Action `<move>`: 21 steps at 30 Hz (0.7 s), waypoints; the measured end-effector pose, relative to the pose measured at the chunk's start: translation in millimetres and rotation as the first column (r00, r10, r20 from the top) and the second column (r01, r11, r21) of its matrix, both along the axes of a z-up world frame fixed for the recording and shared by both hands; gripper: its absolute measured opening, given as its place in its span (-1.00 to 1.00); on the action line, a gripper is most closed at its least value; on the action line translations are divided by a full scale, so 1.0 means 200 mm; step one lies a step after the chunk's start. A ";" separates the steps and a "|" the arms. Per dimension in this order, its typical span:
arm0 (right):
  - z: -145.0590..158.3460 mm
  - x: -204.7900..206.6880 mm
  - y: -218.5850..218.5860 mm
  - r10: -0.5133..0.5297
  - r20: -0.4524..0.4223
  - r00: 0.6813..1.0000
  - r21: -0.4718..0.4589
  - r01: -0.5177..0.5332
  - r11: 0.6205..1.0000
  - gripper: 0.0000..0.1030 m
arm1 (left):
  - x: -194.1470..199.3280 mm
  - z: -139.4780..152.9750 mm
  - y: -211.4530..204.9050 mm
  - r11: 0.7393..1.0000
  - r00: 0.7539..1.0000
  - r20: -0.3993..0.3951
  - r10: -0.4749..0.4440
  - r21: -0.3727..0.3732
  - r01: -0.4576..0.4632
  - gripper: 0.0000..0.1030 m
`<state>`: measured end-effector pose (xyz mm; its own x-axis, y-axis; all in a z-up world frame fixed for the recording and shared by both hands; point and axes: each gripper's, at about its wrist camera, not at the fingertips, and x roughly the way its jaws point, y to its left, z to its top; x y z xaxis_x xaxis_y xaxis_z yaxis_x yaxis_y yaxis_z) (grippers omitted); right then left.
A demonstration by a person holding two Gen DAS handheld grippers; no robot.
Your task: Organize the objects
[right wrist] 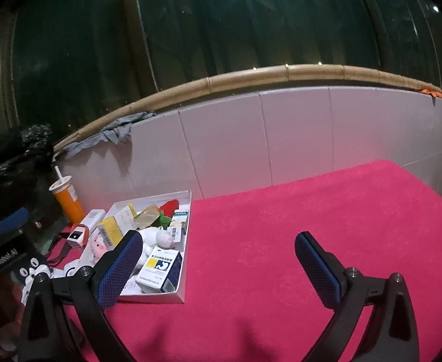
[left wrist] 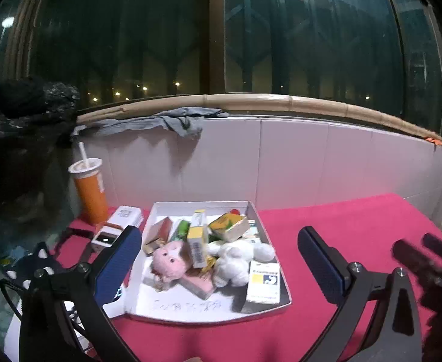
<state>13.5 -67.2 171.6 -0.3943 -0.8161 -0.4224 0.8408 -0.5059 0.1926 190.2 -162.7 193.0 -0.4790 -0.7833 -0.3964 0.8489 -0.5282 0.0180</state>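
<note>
A shallow white box on the pink cloth holds a jumble: a pink plush monkey, a white plush toy, a tall yellow-and-white carton, a blue-and-yellow medicine box and several other small cartons. My left gripper is open, hovering just in front of the box with nothing between its fingers. My right gripper is open too, over bare cloth to the right of the box; it shows blurred at the right edge of the left wrist view.
An orange paper cup with a straw stands left of the box by the tiled wall. A white device with an orange band and black straps lie beside it. Pink cloth stretches out to the right.
</note>
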 end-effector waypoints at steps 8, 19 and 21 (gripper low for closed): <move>0.10 0.06 0.20 -0.029 -0.063 0.998 -0.061 0.026 0.998 0.99 | 0.05 0.05 0.22 0.993 0.994 0.042 0.097 -0.075 -0.093 1.00; 0.05 0.14 0.49 -0.075 -0.042 0.996 -0.141 0.068 0.988 1.00 | 0.16 0.06 0.24 0.995 0.998 0.008 0.066 0.071 -0.067 1.00; 0.05 0.18 0.49 -0.062 -0.056 0.996 -0.140 0.054 0.989 1.00 | 0.15 0.05 0.25 0.996 0.998 0.022 0.065 0.067 -0.066 1.00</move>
